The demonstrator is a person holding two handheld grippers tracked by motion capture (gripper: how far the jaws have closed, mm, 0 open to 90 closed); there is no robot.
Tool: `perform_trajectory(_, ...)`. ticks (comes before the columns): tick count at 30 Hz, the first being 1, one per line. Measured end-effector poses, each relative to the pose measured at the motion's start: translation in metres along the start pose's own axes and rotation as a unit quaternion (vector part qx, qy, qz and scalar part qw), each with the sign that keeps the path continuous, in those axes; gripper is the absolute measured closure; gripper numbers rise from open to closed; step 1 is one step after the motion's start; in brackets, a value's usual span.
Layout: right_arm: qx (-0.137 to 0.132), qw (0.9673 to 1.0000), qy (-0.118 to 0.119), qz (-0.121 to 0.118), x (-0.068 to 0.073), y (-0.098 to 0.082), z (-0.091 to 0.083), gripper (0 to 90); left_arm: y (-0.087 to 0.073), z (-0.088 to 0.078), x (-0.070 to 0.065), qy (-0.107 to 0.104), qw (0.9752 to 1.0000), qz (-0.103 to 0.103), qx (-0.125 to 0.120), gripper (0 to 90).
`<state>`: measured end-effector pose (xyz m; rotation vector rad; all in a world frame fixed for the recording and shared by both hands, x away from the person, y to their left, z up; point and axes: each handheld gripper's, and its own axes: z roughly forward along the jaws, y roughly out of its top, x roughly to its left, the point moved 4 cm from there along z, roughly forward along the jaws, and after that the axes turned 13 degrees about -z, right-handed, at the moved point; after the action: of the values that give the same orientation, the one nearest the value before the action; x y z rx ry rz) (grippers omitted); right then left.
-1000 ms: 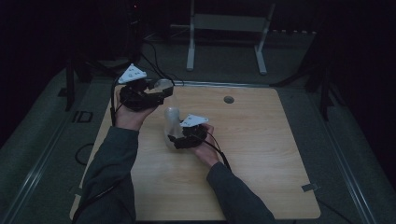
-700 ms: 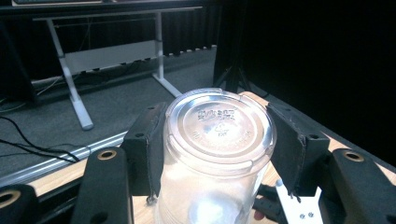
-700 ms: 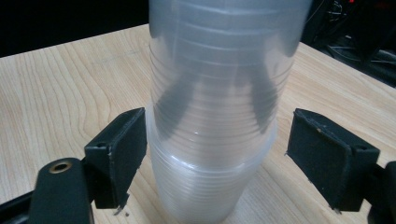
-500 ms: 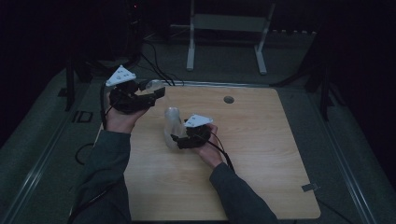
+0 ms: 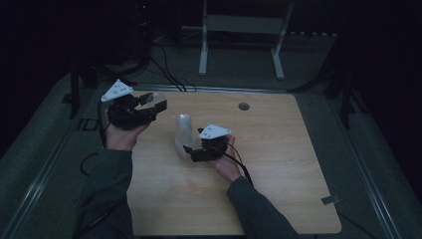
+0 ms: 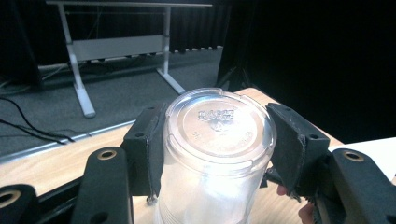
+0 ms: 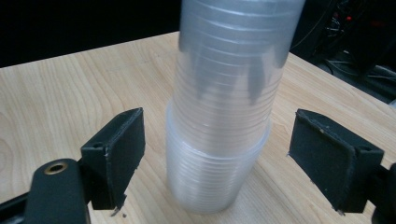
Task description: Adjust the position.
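The left gripper point(image 5: 158, 105) is clamped on a single clear plastic cup point(image 6: 217, 154). In the left gripper view the two black pads press the cup's sides, and its flat bottom, with raised lettering moulded into it, faces the camera. From the high view this gripper is held up over the far left corner of the table point(image 5: 278, 199), its grey three-cornered plate on top, with the cup sticking out from the jaws toward the middle of the table.

The right gripper point(image 5: 187, 151) sits lower, near the middle of the table, with its jaws on either side of a stack of clear cups point(image 7: 224, 130). Its jaws have just been opening. In the right gripper view the pads stand clear of the stack on both sides, with bare wood showing in each gap, so nothing is gripped. The stack stands mouth down on the tabletop; its ribbed upper part leans a little and looks blurred. In the high view the stack rises just beside the right gripper, between the two hands and well apart from the lifted cup.

The table is light wood with a small round hole point(image 5: 243, 106) near its far edge. Beyond it a white metal frame point(image 5: 242, 30) stands on grey floor, and cables run across the floor at the far left.
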<state>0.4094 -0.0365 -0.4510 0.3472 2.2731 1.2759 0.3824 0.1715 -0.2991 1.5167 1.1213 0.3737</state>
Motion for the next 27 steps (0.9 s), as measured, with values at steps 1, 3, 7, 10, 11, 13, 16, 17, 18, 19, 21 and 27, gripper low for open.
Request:
perform_trajectory(1,-0.003,1.0,0.001,-0.001,0.001,0.001,-0.001,18.1,-0.002,0.0,0.001,-0.001,1.0,-0.003,0.0,41.8)
perform_trajectory(3,-0.005,1.0,0.002,-0.003,0.002,0.001,-0.003,18.1,-0.004,-0.001,0.002,-0.002,1.0,-0.005,0.001,41.8)
perform_trajectory(7,-0.01,0.9999,0.008,-0.009,0.008,0.002,-0.01,18.4,-0.014,-0.004,0.007,0.002,0.9999,-0.014,0.005,41.9)
perform_trajectory(10,-0.016,0.9997,0.011,-0.013,0.011,0.004,-0.013,18.5,-0.019,-0.007,0.01,0.004,0.9998,-0.019,0.005,41.8)
perform_trajectory(11,-0.017,0.9997,0.012,-0.015,0.011,0.005,-0.013,18.5,-0.021,-0.008,0.011,0.005,0.9998,-0.021,0.006,41.9)
perform_trajectory(13,-0.019,0.9996,0.014,-0.015,0.013,0.005,-0.015,18.5,-0.025,-0.01,0.013,0.006,0.9996,-0.028,0.005,41.9)
perform_trajectory(16,-0.024,0.9995,0.017,-0.012,0.014,0.006,-0.016,18.5,-0.034,-0.011,0.018,0.005,0.9992,-0.039,0.009,41.9)
perform_trajectory(17,-0.024,0.9995,0.017,-0.012,0.014,0.006,-0.016,18.5,-0.036,-0.011,0.019,0.004,0.999,-0.044,0.009,41.9)
perform_trajectory(18,-0.024,0.9995,0.018,-0.012,0.015,0.006,-0.016,18.5,-0.039,-0.01,0.02,0.003,0.9987,-0.049,0.011,41.9)
perform_trajectory(19,-0.024,0.9995,0.019,-0.011,0.015,0.006,-0.016,18.5,-0.042,-0.01,0.022,0.002,0.9984,-0.055,0.012,41.9)
perform_trajectory(21,-0.024,0.9995,0.02,-0.01,0.016,0.005,-0.016,18.5,-0.048,-0.01,0.025,0.0,0.9977,-0.066,0.014,41.9)
perform_trajectory(27,-0.031,0.9992,0.025,-0.008,0.019,0.006,-0.017,18.5,-0.067,-0.006,0.031,0.001,0.9956,-0.092,0.021,41.9)
